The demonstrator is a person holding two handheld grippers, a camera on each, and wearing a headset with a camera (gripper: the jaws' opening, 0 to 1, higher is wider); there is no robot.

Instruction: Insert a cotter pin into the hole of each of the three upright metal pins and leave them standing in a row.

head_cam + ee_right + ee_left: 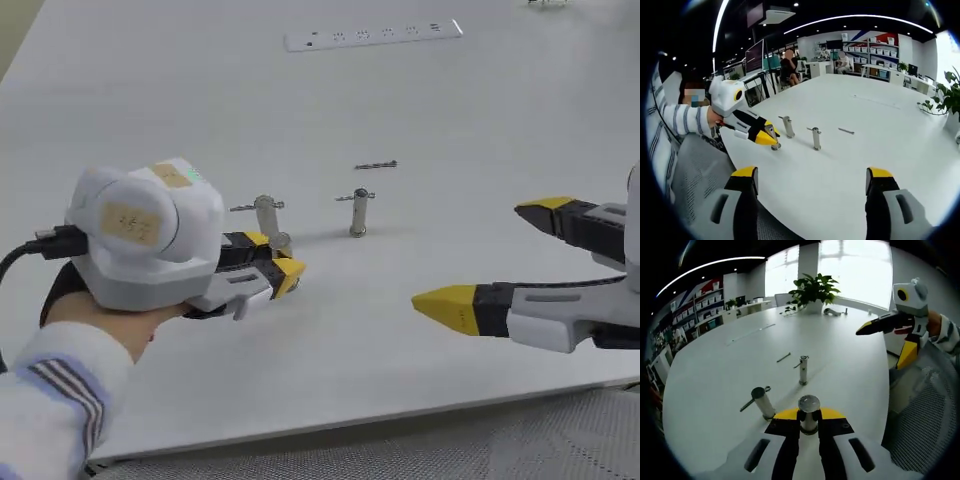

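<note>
Clamping the nearest metal pin, jaws of the left gripper; jaws of the right gripper spread wide.

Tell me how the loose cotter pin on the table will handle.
The loose cotter pin is thin and lies flat on the smooth table, so it will probably skid when nudged. It looks light, likely stiff metal, and awkward to pinch.

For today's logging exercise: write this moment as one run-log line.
left hand-held gripper: shut on nearest pin | right hand-held gripper: open, apart | middle pin, far pin: cottered | loose cotter pin: on table
</note>
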